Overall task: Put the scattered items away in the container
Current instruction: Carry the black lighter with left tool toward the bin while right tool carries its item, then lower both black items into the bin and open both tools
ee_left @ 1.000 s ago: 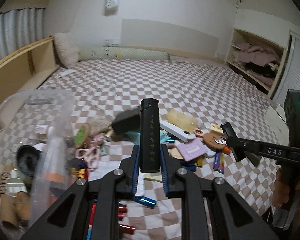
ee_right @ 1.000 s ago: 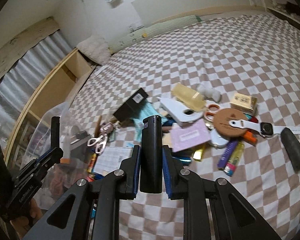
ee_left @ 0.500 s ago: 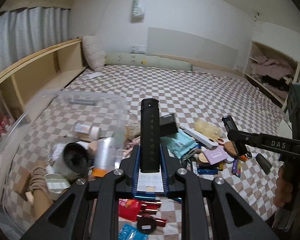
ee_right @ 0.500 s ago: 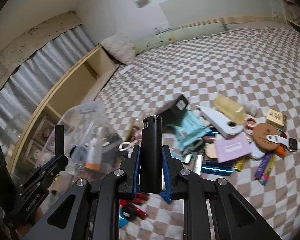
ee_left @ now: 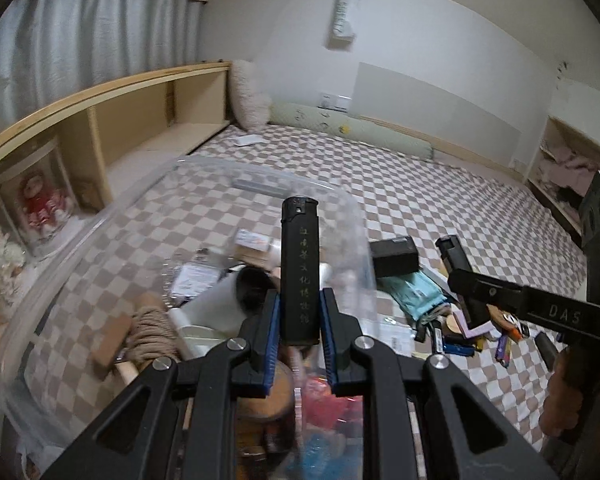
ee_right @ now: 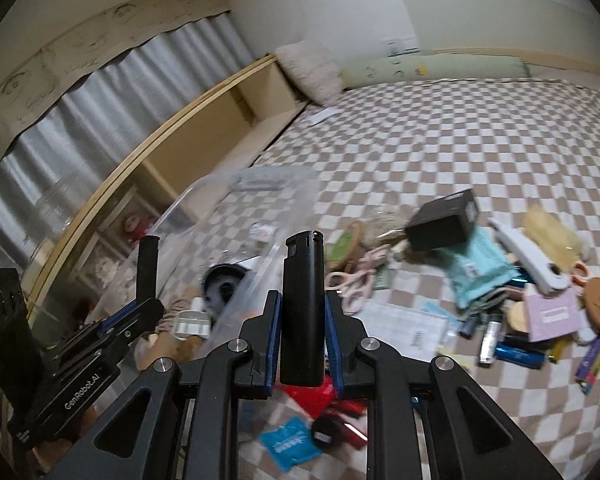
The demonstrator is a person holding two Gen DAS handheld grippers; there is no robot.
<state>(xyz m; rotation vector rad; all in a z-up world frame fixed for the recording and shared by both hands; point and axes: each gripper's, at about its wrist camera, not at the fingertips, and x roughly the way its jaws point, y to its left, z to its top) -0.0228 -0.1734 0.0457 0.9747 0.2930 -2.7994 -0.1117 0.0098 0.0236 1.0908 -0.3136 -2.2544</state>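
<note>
I hold a two-finger gripper in each hand over a bed with a brown-and-white checked bedspread (ee_left: 440, 200). My left gripper (ee_left: 299, 314) is clamped on a black lighter with gold lettering (ee_left: 299, 268), standing upright between the blue pads. My right gripper (ee_right: 302, 320) is clamped the same way on a plain black lighter (ee_right: 302, 308). Neither has any slack showing.

The container, a clear plastic tub (ee_left: 100, 216), sits on the bedspread near the edge that runs along a low wooden shelf (ee_left: 120, 120). It already holds a coil of rope (ee_left: 150, 328), a white roll, small boxes and cards. In the left view the lettered lighter hangs over the tub's near right wall. In the right view the plain lighter sits just right of that wall, above a red packet and a blue packet lying outside the tub.

The rest of the clutter lies well apart toward the middle of the bed: a black box (ee_right: 444, 222), a teal pouch (ee_right: 476, 268), pink scissors (ee_right: 352, 284), batteries, pens and cards.

I judge this as the carry-to-tub step for both lighters. Next, each gripper should be brought clearly inside the rim, lowered a little, and opened so the lighters drop in without bouncing off the wall.
</note>
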